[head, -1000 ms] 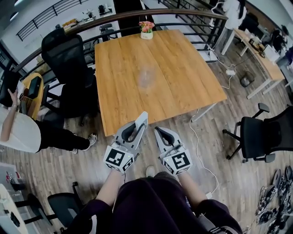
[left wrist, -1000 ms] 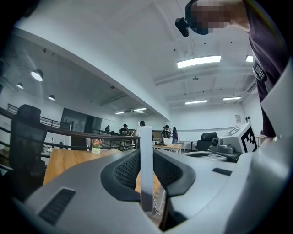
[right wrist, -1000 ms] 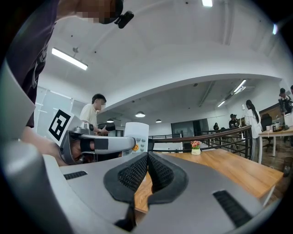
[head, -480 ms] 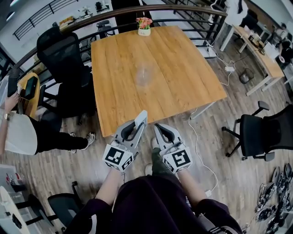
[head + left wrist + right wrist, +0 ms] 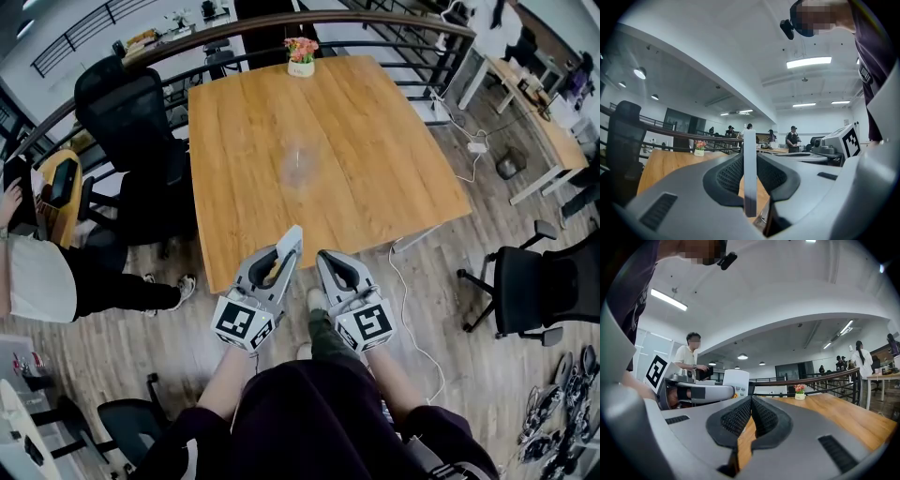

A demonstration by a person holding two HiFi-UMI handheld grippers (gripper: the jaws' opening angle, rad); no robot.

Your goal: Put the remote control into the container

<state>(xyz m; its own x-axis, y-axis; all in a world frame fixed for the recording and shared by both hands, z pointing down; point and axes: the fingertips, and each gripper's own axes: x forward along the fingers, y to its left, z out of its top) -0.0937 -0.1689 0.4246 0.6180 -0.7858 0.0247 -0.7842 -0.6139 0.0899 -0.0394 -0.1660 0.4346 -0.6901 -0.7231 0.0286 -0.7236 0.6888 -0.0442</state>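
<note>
Since the frame one second earlier, the wearer's shoe (image 5: pixel 317 300) has come forward between the two grippers, and the near edge of the surface (image 5: pixel 375 178) has drawn closer to them. Both grippers hold almost the same place in the head view.

One left gripper (image 5: pixel 279 264) and one right gripper (image 5: pixel 327 264) are raised side by side, near each other but apart, above the wooden floor (image 5: pixel 441 309).

Left fingers: clenched on one white remote control (image 5: pixel 293 242), a thin slab held edge-on between them. In the head view its free end passes the fingertips and overlaps the surface's near edge. In the right gripper view the slab's face shows several small buttons.

Right fingers: pressed together, pad against pad, grasping nothing.

One clear container (image 5: pixel 300 164) stands on the surface, about midway across it, well apart from the remote control and from both grippers. One small flower pot (image 5: pixel 301 58) with pink and orange blooms stands at the far edge.

Three black office chairs are clear to count:
- the left chair (image 5: pixel 127 103), just beside the surface's far left corner;
- the right chair (image 5: pixel 530 286), well apart on the floor;
- the near chair (image 5: pixel 131 422), at lower left.

One bystander (image 5: pixel 37 281) in a white top is at the left margin. One white cable (image 5: pixel 405 281) trails over the floor by the surface's near right corner.
</note>
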